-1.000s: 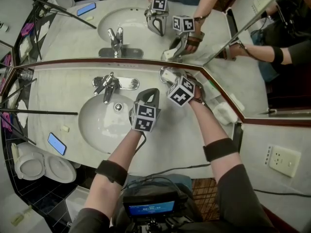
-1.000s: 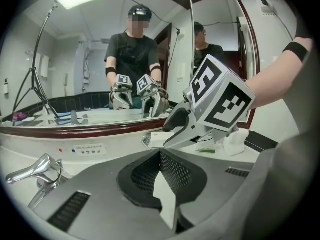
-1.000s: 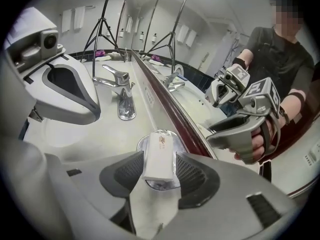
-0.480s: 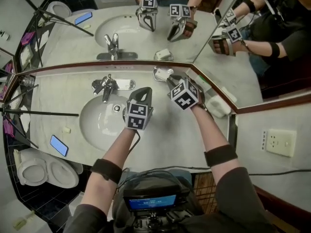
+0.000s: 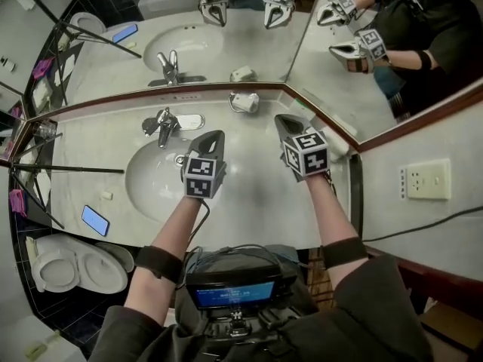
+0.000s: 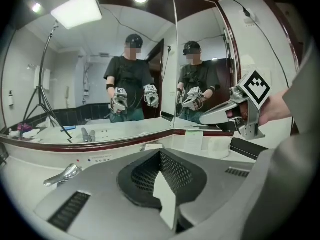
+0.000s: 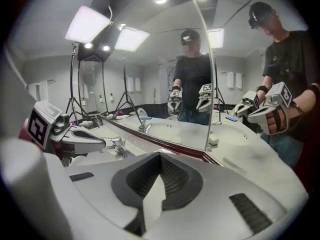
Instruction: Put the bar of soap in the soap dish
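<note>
The right gripper (image 5: 285, 123) has been drawn back and raised from the soap dish (image 5: 234, 105), over which it was held with jaws spread 1 second ago. Its jaws have just been closing and are now pressed together, with nothing caught between them.

A white block, taken to be the bar of soap (image 5: 247, 99), is seen resting in the dish. The dish stands at the back of the countertop (image 5: 256, 194), against the mirror's dark trim and to the right of the faucet (image 5: 162, 121). From this it is judged that the soap has been released into the dish and that the task is all but done, with only the withdrawal of the hands left.

The left gripper (image 5: 212, 136) is also held with its jaws pressed together and empty, raised near the right edge of the sink basin (image 5: 147, 176). The dish lies ahead of the 2 grippers and between them, and is touched by neither.
</note>
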`<state>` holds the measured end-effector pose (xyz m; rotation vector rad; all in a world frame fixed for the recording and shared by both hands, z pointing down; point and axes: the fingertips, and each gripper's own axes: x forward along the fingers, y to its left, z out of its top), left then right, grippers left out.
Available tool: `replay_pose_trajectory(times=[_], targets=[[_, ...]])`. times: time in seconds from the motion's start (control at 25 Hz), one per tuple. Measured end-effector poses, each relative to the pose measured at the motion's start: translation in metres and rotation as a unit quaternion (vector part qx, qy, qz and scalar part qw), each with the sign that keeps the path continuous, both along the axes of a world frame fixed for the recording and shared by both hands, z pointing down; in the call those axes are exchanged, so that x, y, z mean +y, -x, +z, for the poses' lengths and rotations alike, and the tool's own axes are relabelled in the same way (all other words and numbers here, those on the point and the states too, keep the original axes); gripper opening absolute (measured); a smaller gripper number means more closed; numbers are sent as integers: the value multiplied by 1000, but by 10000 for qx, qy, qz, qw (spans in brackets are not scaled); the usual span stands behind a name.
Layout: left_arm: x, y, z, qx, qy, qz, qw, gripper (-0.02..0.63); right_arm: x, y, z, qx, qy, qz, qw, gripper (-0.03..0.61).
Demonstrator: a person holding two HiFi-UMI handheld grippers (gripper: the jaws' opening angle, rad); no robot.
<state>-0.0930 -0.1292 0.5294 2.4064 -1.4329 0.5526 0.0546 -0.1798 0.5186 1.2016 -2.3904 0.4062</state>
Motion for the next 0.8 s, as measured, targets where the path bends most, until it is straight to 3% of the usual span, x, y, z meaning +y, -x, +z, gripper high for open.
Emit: replay_pose_trajectory(times=[0.36,0.8], targets=[[44,6,-11,227,-32,-108,9997,2,68,-18,0,-574,155,438,9973,18],[64,12,-13,129,-145,-75,9998,2,88,-17,3,-661,141,439,9967,18]])
